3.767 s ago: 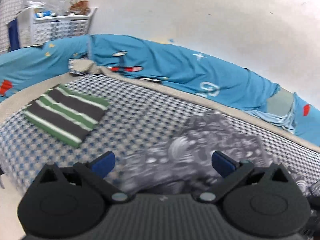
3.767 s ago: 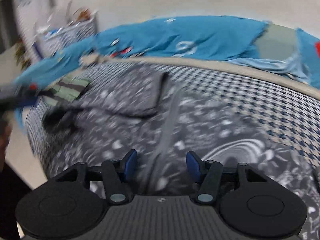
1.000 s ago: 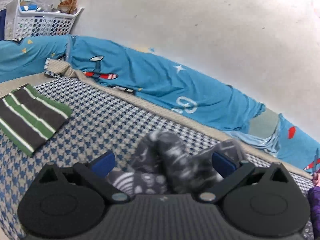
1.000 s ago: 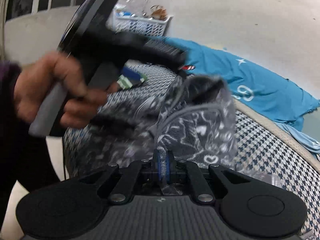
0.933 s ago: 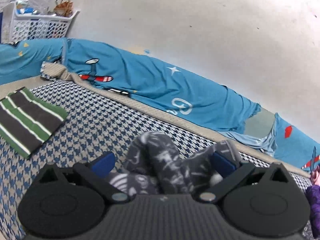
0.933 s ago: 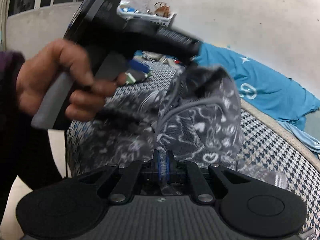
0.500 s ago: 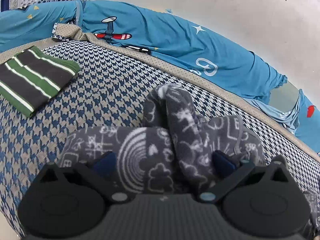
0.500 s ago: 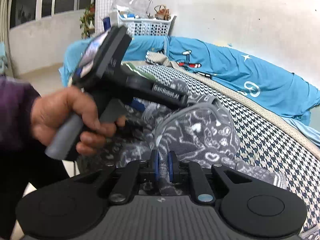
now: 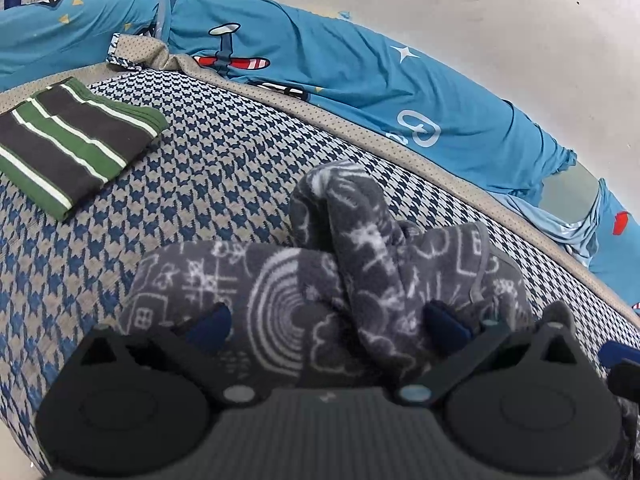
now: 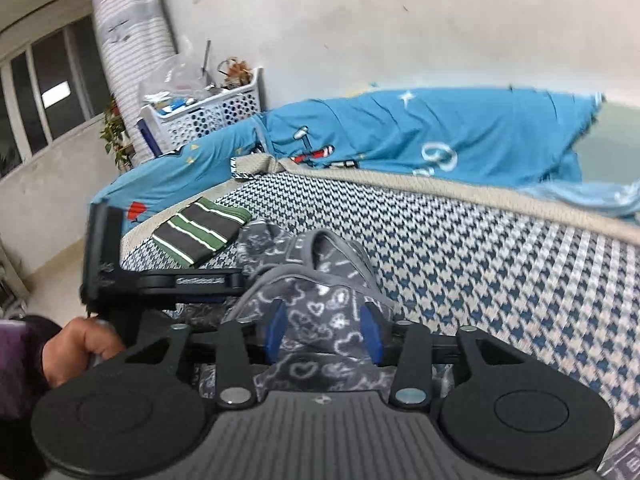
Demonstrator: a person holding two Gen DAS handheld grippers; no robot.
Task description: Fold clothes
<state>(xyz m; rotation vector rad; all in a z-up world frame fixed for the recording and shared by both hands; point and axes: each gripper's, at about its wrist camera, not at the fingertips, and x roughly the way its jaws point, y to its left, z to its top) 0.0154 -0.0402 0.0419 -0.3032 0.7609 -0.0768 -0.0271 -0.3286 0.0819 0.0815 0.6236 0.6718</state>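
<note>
Two tools over one bunched grey garment on the bed.

The grey patterned garment (image 9: 340, 280) lies crumpled on the houndstooth bed cover (image 9: 224, 168), its bulk running across the left wrist view from lower left to right, with one rolled fold rising toward the blue quilt (image 9: 360, 76) at the wall. The left tool (image 9: 324, 322) has its jaws spread wide, both pads sunk against the fabric without pinching it. The right tool (image 10: 323, 334) has just been opening: its blue pads (image 10: 276, 330) stand apart with a hump of the garment (image 10: 312, 292) between them, not clamped. A folded green-striped cloth (image 9: 68, 140) rests well apart, beyond the garment on its left. A hand (image 10: 80, 348) grips the left tool's handle.
</note>
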